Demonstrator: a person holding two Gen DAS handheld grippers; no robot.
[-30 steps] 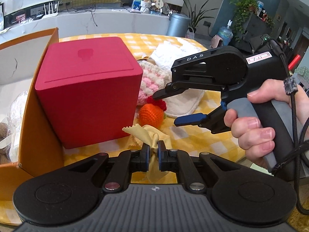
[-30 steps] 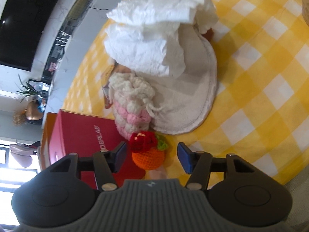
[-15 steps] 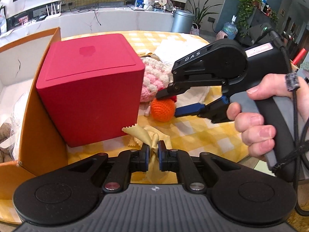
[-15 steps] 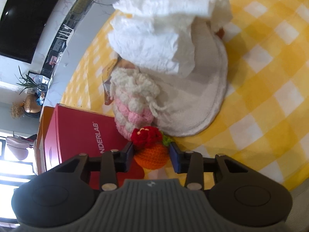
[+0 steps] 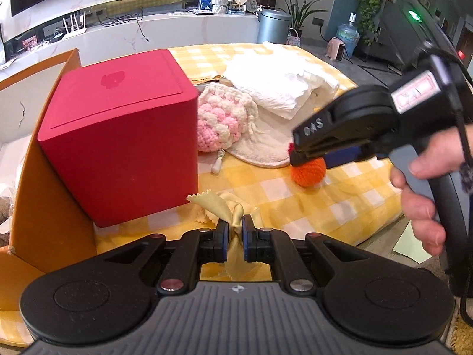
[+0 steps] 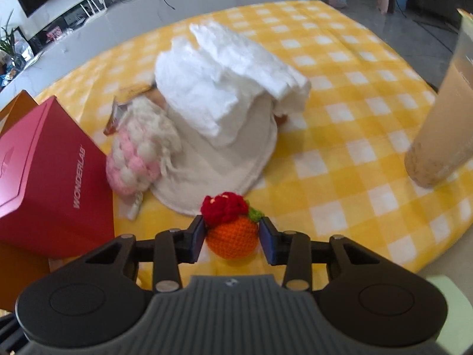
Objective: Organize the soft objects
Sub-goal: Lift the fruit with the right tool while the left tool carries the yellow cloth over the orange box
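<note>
An orange crocheted ball (image 6: 233, 244) with a red flower and green leaf on top sits between the pads of my right gripper (image 6: 232, 232), which is shut on it just above the yellow checked tablecloth (image 6: 340, 153). In the left wrist view the same ball (image 5: 310, 176) shows under the right gripper (image 5: 309, 162), held by a hand. My left gripper (image 5: 234, 227) is shut on a pale yellow cloth (image 5: 215, 204) with zigzag edges, close to the near table edge.
A red box (image 5: 124, 136) stands beside an open orange cardboard box (image 5: 38, 192) on the left. A pink and white crocheted pouch (image 5: 221, 121), a round cream mat (image 5: 263, 148) and folded white towels (image 5: 280, 88) lie behind. A tall cup (image 6: 443, 112) stands at the right.
The right gripper closed on the orange ball, rolled upright and carried it a little up and to the right, away from the red box. The left gripper kept still with the cloth.
</note>
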